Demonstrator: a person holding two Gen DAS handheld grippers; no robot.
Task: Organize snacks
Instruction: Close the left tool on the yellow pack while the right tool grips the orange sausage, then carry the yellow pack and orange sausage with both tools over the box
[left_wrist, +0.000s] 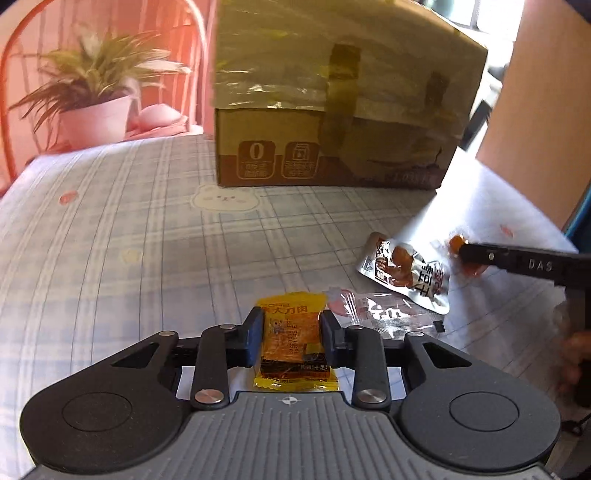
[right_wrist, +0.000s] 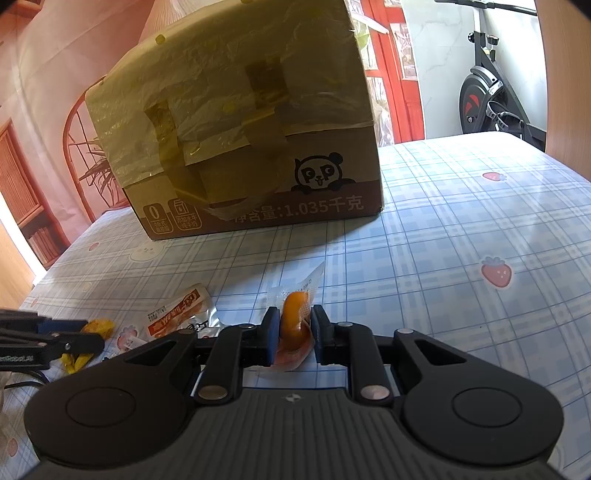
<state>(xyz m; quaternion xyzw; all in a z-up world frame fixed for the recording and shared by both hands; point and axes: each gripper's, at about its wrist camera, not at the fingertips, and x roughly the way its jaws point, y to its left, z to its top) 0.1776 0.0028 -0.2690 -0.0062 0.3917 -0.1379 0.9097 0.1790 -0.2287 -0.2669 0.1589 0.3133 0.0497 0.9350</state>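
Observation:
My left gripper (left_wrist: 291, 325) is shut on a yellow snack packet (left_wrist: 293, 332) with red print, which lies on the checked tablecloth (left_wrist: 147, 240). In the right wrist view that same gripper (right_wrist: 79, 338) comes in from the left over the yellow packet (right_wrist: 98, 326). My right gripper (right_wrist: 293, 326) is shut on a clear packet holding an orange snack (right_wrist: 293, 317). The left wrist view shows the right gripper (left_wrist: 461, 251) at the right edge, clamped on the orange snack (left_wrist: 456, 242). A silver and red pouch (left_wrist: 406, 271) and a clear wrapper (left_wrist: 384, 314) lie between the two grippers.
A large taped cardboard box (left_wrist: 332, 110) stands at the back of the table, also seen ahead in the right wrist view (right_wrist: 240, 129). A potted plant (left_wrist: 96, 107) sits far left. An exercise bike (right_wrist: 491, 92) stands beyond the table's far right edge.

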